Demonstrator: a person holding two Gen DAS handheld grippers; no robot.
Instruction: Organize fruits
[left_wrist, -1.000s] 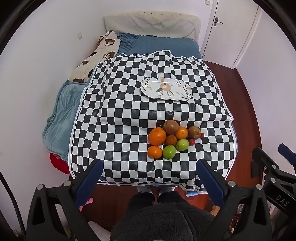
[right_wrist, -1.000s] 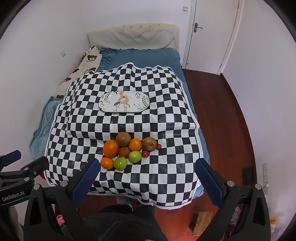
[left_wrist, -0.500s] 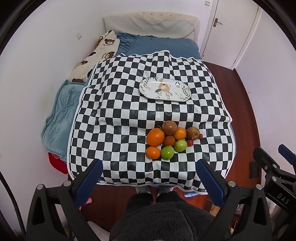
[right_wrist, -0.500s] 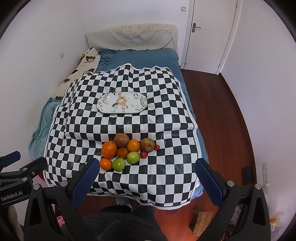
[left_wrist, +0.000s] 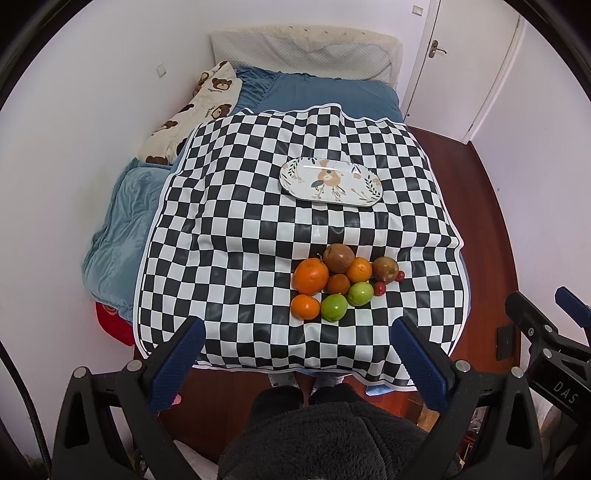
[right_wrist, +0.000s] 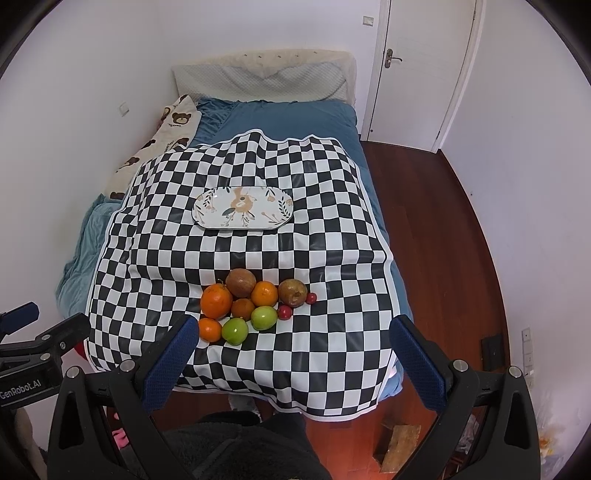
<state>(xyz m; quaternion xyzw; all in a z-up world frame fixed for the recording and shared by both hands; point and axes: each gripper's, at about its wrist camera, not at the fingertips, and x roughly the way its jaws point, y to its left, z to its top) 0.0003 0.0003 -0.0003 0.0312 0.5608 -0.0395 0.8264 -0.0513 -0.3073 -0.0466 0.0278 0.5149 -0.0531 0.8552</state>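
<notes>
both grippers hung above the near edge of the bed, their blue-padded fingers spread wide with nothing between them. the left gripper looked down past the foot of the checked cloth, and the right gripper did the same from further right, each showing at the edge of the other's view.

the fruit sat in one tight cluster on the cloth, near its front edge. a big orange lay at the cluster's left, with a smaller orange just in front of it. beside that one lay a green fruit, and a second green fruit sat to its right, the two touching or nearly so. a brown fruit was at the back, with another orange on its right and a dull orange-brown one in the middle of the group. a second brown fruit sat at the right end, with two small red fruits, one in front of it and one at its right side.

the oval plate, painted with a bird and leaves, lay further back on the cloth, well apart from the fruit, with nothing on it. a bear-print pillow lay at the far left of the bed, and a white door stood shut behind.
</notes>
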